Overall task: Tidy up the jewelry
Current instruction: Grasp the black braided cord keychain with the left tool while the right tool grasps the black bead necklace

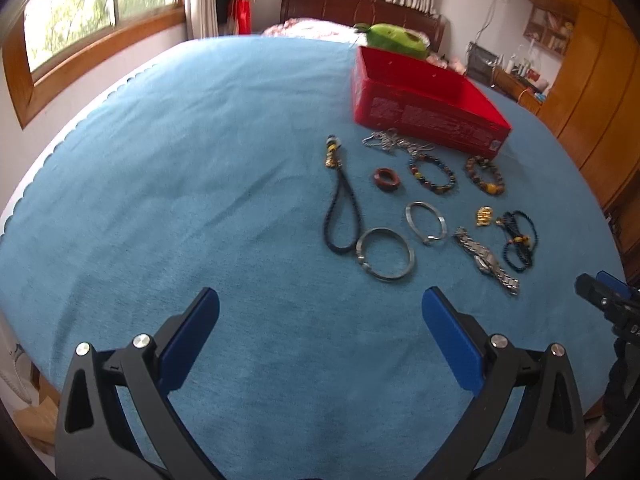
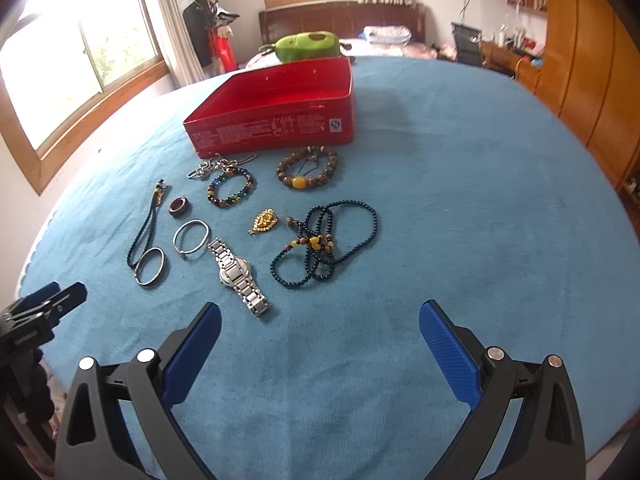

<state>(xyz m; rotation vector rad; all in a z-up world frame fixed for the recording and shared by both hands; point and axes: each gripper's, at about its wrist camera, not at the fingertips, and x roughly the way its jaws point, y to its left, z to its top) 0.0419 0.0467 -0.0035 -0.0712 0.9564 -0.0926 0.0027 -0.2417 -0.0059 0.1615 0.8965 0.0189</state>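
Right wrist view: the right gripper (image 2: 320, 320) is wide apart and holds nothing. The shiny silver metal watch (image 2: 239, 276) lies on the blue cloth (image 2: 460, 200), just ahead and a bit left, its long band pointing toward the left finger. The left gripper (image 1: 320, 308) is wide too, farther away. The red tin box (image 2: 272, 132) waits behind.

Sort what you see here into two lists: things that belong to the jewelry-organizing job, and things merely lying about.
Part of the job:
red box, empty
metal watch
silver bangle
dark bead necklace
gold pendant
amber-bead bracelet
left gripper and right gripper, both open

Lying about:
green plush toy
blue cloth
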